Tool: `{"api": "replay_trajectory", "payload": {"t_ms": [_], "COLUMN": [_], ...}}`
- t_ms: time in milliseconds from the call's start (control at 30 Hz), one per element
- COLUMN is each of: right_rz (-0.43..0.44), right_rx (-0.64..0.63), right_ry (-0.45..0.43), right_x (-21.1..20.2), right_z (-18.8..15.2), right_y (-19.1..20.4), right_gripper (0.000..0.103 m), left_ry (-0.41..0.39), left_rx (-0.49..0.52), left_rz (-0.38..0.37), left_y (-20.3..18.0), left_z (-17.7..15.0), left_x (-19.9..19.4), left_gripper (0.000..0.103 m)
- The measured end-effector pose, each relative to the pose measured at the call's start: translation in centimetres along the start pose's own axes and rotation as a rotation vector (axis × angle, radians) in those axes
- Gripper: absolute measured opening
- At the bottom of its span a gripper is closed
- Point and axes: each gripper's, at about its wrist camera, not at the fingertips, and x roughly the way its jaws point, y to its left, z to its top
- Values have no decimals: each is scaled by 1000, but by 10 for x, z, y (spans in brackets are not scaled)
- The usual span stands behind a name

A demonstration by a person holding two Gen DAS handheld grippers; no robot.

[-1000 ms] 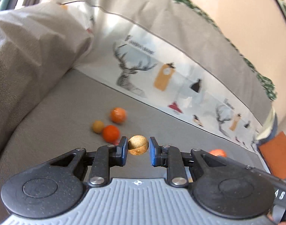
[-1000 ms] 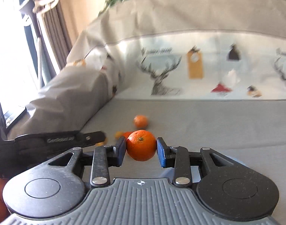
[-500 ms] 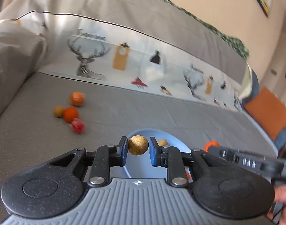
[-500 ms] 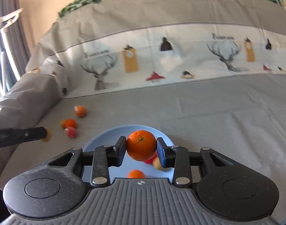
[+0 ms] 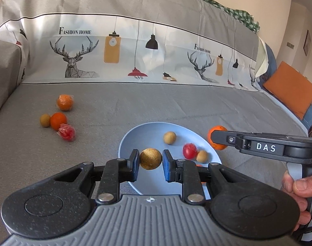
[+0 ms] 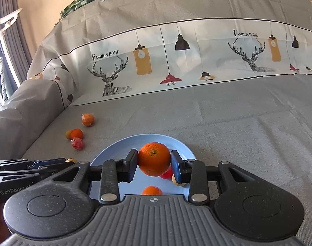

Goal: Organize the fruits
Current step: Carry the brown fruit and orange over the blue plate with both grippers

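My left gripper (image 5: 150, 159) clamped a brown longan (image 5: 150, 158), my right gripper (image 6: 154, 159) a round orange (image 6: 153, 158); released high, either might have bounced off the shallow blue plate (image 5: 147, 131).

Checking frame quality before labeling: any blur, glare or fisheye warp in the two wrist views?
Left wrist: sharp; fisheye bows the sofa cover; the blue plate is evenly lit; soft shadows beside the loose fruit. Right wrist: sharp on the orange in the right claw; blown-out daylight at the left edge by the curtain; the backrest curves strongly.
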Motion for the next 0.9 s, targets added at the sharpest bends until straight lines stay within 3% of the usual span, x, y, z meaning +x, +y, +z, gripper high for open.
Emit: {"api": "replay_trajectory", "payload": {"t_ms": [367,900], "right_rz": [3,9], "right_rx": [-33,-65], "right_ry": [30,46], "right_x": [8,12], "right_z": [-2,-3], "right_y": [6,10], "right_gripper": [37,37], "left_ry": [31,35], "left_rx": [153,166], "left_rz": [-27,-19], "left_y": [-27,-28], "left_z": [-13,-14], "left_x": [12,13], "left_gripper": [26,26]}}
